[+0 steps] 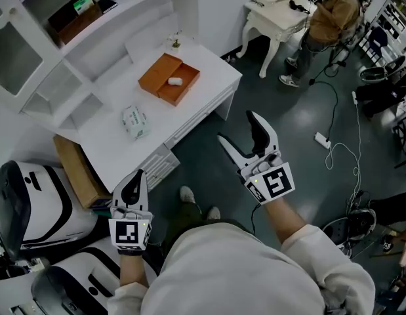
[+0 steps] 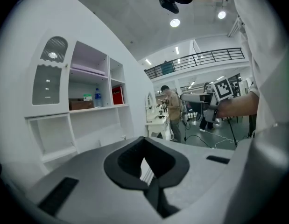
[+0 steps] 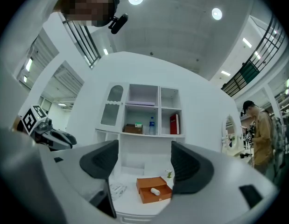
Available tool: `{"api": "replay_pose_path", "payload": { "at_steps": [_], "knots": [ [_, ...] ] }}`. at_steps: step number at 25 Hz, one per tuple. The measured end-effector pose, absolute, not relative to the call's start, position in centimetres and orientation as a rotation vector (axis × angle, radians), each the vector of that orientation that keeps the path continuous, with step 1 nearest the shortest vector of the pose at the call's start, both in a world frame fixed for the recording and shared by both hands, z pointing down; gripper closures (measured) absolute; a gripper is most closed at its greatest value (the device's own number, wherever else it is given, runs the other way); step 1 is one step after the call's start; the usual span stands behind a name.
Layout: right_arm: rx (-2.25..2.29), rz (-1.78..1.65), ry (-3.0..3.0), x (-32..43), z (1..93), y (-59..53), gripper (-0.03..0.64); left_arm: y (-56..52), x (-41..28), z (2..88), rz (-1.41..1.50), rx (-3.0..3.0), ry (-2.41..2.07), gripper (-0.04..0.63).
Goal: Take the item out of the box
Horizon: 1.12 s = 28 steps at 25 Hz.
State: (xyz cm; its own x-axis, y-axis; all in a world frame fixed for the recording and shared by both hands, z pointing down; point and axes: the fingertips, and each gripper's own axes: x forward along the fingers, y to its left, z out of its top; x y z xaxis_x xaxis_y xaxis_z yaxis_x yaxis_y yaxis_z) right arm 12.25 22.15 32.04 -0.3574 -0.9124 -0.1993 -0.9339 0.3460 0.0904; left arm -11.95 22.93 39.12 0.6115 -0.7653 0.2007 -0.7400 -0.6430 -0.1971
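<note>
Head view: the orange box [image 1: 160,71] lies open on the white desk [image 1: 212,67], at the far left of the scene. The white item [image 1: 175,81] rests inside the box, in the half nearer the desk's front edge. Nothing touches either of them.

The right gripper [image 1: 239,130] hangs over the grey floor [image 1: 288,130], on the near side of the desk and well apart from the box. Its jaws are spread wide and released, with nothing between the pads. In the right gripper view the two dark fingers [image 3: 100,160] frame the desk. The box and the item appear low in the gap between them, far beyond the tips and out of contact.

The left gripper [image 1: 133,184] sits at the near left, just beside the desk's near corner. In the left gripper view its jaws are brought together, the pads meeting at their lower edge with nothing gripped. This gripper points past the desk towards the room on the right, and the item is well apart from it.

A white packet [image 1: 134,122] lies flat on the desk, between the box and the left gripper.
</note>
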Motion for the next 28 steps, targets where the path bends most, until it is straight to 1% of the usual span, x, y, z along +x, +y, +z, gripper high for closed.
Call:
{"api": "replay_pose_path", "payload": {
  "at_steps": [6,12,19,28],
  "knots": [
    [-1.711,0.285,2.491,13.2,32.6,19.1,0.264,20.1,-11.2,39.9,-0.407,-2.740,1.299,0.591],
    [-1.718,0.290,2.533,13.7,33.5,14.3,0.265,14.5,-10.1,41.0,-0.383,-2.765,1.301,0.591],
    [-1.728,0.285,2.580,14.3,33.8,6.5,0.267,6.7,-9.3,41.2,-0.384,-2.787,1.312,0.591],
    [-1.729,0.242,2.648,13.1,36.2,-3.8,0.279,-2.2,-10.5,41.5,-0.410,-2.798,1.311,0.591]
  ]
}}
